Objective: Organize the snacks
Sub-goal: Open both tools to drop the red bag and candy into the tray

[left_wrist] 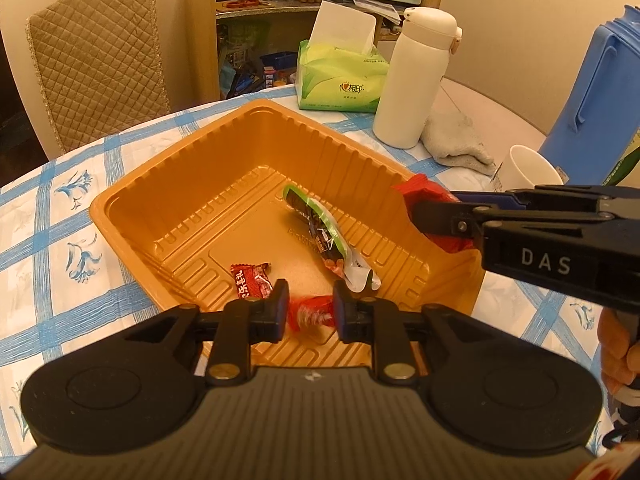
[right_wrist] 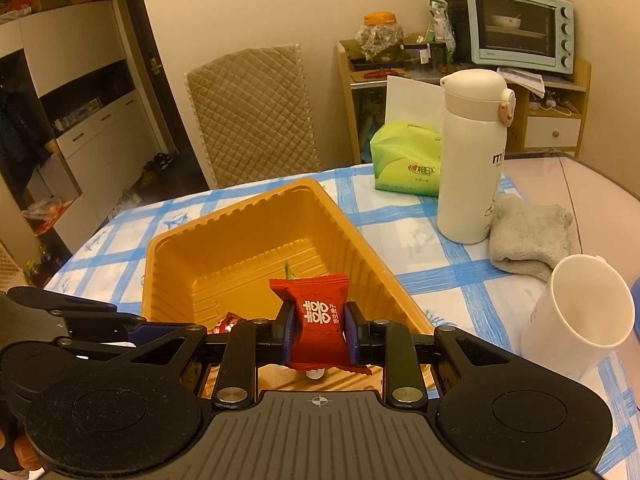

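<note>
An orange plastic tray [left_wrist: 168, 168] sits on the checked tablecloth; it also shows in the right wrist view [right_wrist: 360, 240]. Inside lie a green-edged snack packet [left_wrist: 324, 232] and a red candy [left_wrist: 250, 280]. My left gripper [left_wrist: 310, 314] hovers over the tray's near edge, its jaws apart around a blurred red candy [left_wrist: 310, 314] that does not touch either pad. My right gripper [right_wrist: 318, 334] is shut on a red square snack packet [right_wrist: 318, 320] over the tray's right rim; it shows in the left wrist view [left_wrist: 436, 216] too.
A white flask [right_wrist: 468, 160], green tissue pack [right_wrist: 404, 160], grey cloth [right_wrist: 528, 236] and white cup [right_wrist: 580, 316] stand right of the tray. A blue jug [left_wrist: 592, 92] is at far right. A padded chair [right_wrist: 252, 116] stands behind the table.
</note>
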`<action>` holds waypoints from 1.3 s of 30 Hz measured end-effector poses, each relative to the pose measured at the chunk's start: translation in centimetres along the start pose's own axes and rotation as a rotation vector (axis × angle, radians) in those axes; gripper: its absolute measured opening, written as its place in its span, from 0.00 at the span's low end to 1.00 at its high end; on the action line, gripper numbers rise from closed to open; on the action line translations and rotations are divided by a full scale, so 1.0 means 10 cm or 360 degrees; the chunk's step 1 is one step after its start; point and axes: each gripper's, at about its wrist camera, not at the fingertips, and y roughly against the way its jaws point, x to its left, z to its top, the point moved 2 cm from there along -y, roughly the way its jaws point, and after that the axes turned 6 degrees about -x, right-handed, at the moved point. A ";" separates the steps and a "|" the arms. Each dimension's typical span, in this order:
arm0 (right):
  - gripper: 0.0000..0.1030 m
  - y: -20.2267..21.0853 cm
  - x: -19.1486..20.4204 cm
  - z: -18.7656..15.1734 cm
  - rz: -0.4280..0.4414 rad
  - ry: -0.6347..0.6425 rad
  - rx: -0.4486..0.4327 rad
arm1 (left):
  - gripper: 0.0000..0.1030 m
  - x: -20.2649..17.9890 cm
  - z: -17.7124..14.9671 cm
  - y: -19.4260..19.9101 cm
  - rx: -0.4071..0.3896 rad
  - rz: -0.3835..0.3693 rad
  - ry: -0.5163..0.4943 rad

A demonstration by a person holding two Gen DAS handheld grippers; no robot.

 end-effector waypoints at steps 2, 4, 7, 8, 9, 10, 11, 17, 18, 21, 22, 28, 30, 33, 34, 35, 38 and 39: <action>0.25 -0.01 -0.01 0.00 -0.0001 -0.0003 0.0001 | 0.24 0.01 0.00 0.01 -0.0005 -0.0001 -0.0005; 0.25 -0.01 -0.02 0.01 -0.0006 -0.0005 0.0001 | 0.24 0.03 0.00 0.02 -0.0005 -0.0001 -0.0011; 0.25 -0.03 -0.03 0.01 -0.0012 -0.0008 0.0002 | 0.24 0.07 -0.01 0.03 -0.0004 0.0003 -0.0005; 0.25 -0.04 -0.03 0.01 -0.0012 -0.0009 0.0005 | 0.25 0.08 -0.01 0.04 -0.0004 0.0007 -0.0002; 0.25 -0.04 -0.03 0.01 -0.0012 -0.0011 0.0007 | 0.25 0.10 -0.01 0.04 -0.0005 0.0010 0.0000; 0.25 -0.05 -0.04 0.02 -0.0016 -0.0013 0.0007 | 0.25 0.11 -0.02 0.05 -0.0006 0.0013 0.0002; 0.25 -0.06 -0.04 0.02 -0.0020 -0.0015 0.0008 | 0.25 0.13 -0.02 0.05 -0.0006 0.0015 0.0005; 0.25 -0.13 -0.05 0.03 -0.0031 -0.0026 0.0006 | 0.28 0.18 -0.02 0.10 -0.0017 0.0019 0.0017; 0.25 -0.13 -0.05 0.04 -0.0035 -0.0033 0.0003 | 0.28 0.19 -0.02 0.11 -0.0020 0.0020 0.0019; 0.25 -0.13 -0.05 0.05 -0.0033 -0.0041 -0.0031 | 0.30 0.20 -0.01 0.15 -0.0032 0.0022 0.0023; 0.25 -0.13 -0.05 0.06 -0.0033 -0.0044 -0.0041 | 0.31 0.21 -0.01 0.15 -0.0034 0.0023 0.0025; 0.26 -0.08 -0.04 0.10 -0.0011 -0.0078 -0.0080 | 0.35 0.24 0.00 0.23 -0.0055 0.0030 0.0041; 0.26 -0.05 -0.04 0.10 -0.0005 -0.0081 -0.0078 | 0.40 0.24 0.00 0.26 -0.0064 0.0036 0.0043; 0.28 0.01 -0.04 0.10 0.0001 -0.0080 -0.0078 | 0.42 0.24 0.00 0.31 -0.0080 0.0038 0.0046; 0.29 0.03 -0.04 0.09 0.0003 -0.0082 -0.0079 | 0.44 0.24 0.00 0.34 -0.0085 0.0042 0.0048; 0.34 0.05 -0.04 0.08 0.0003 -0.0085 -0.0082 | 0.46 0.24 0.00 0.36 -0.0092 0.0045 0.0052; 0.50 0.15 -0.04 0.06 0.0010 -0.0107 -0.0108 | 0.48 0.23 0.00 0.43 -0.0108 0.0047 0.0057; 0.51 0.19 -0.03 0.06 0.0013 -0.0110 -0.0120 | 0.50 0.23 0.00 0.46 -0.0113 0.0048 0.0059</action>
